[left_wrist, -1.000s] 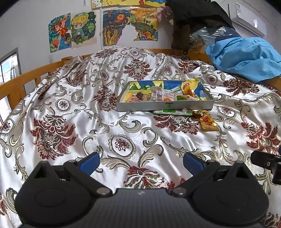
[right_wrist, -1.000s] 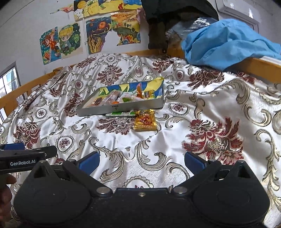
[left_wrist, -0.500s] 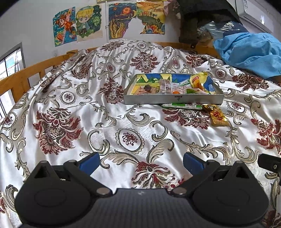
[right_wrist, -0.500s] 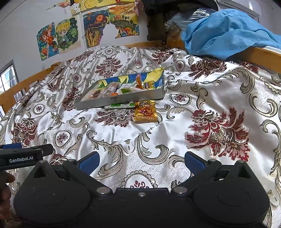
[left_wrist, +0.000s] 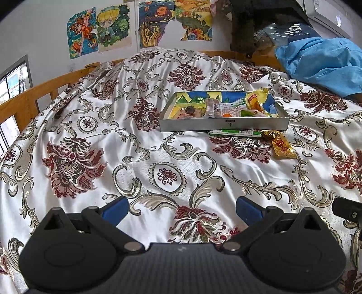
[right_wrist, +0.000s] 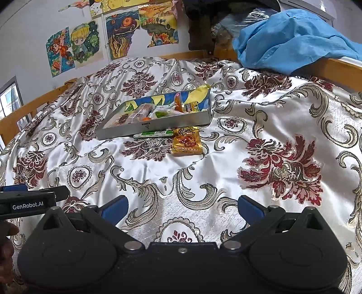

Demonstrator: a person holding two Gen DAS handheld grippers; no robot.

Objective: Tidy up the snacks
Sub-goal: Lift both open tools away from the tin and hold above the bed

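Bedspread [left_wrist: 158, 158]: white satin with red floral and gold scroll patterns, lay wrinkled over the bed.
Bed rail [left_wrist: 29, 101]: wooden, ran along the left side.
Drawings [left_wrist: 140, 24]: colourful pictures were stuck in a row on the white wall.
Blue cloth [right_wrist: 294, 38]: lay bunched at the far right corner.
Window [left_wrist: 11, 79]: showed at the left edge.
Air conditioner [left_wrist: 328, 18]: hung at top right.

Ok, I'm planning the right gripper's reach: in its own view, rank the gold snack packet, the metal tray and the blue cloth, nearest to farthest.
1. Gold snack packet: on the bedspread, just left of centre, in front of the tray.
2. Metal tray: directly behind the packet.
3. Blue cloth: far right, over the bed rail.
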